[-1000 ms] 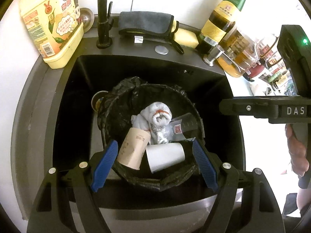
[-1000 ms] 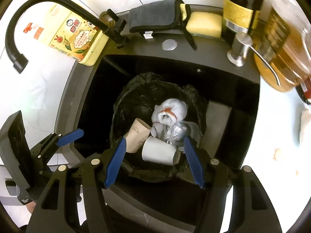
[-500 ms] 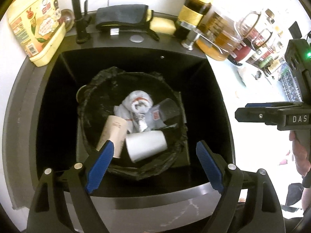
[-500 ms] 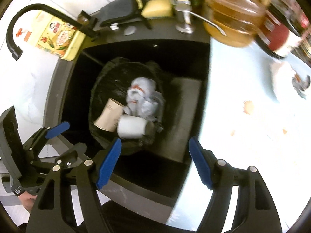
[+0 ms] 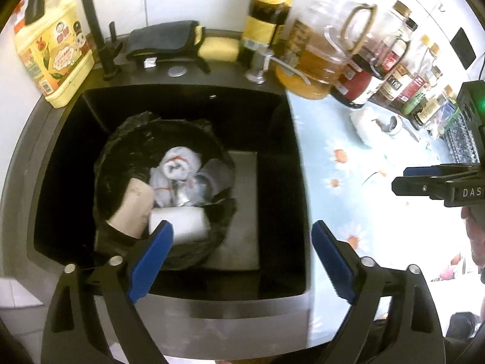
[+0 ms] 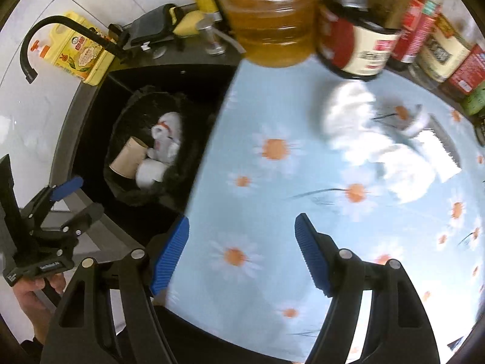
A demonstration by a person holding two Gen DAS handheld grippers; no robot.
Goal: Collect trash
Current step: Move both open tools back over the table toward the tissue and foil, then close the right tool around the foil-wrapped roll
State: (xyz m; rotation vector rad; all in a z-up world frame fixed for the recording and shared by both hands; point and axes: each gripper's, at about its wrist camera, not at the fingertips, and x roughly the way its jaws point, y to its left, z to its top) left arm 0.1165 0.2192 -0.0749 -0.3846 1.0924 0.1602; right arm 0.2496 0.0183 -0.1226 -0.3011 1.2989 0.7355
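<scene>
Trash still to collect: a crumpled white wad (image 6: 376, 127) on the daisy-print cloth (image 6: 272, 212), near the foot of the red-labelled jar (image 6: 357, 39), blurred; looks like tissue or thin plastic, so likely light, soft, compressible, not fragile. Best pinched across its raised middle; edges would probably slip or tear. A small grey object beside the wad, unclear what.

Bin (image 5: 121, 139), black-lined, sits in the sink (image 5: 188, 91), well left of the jar, already holding a brown cup (image 5: 133, 209), a white cup (image 5: 182, 221) and a balled cloth.

Right gripper (image 6: 242, 251) spread wide, empty, over bare cloth short of the wad. Left gripper (image 5: 242, 257) likewise released, empty, above the sink's front edge.

Jars crowd close behind the wad; approach from the front is open. Sink rim lies on the way back to the bin
</scene>
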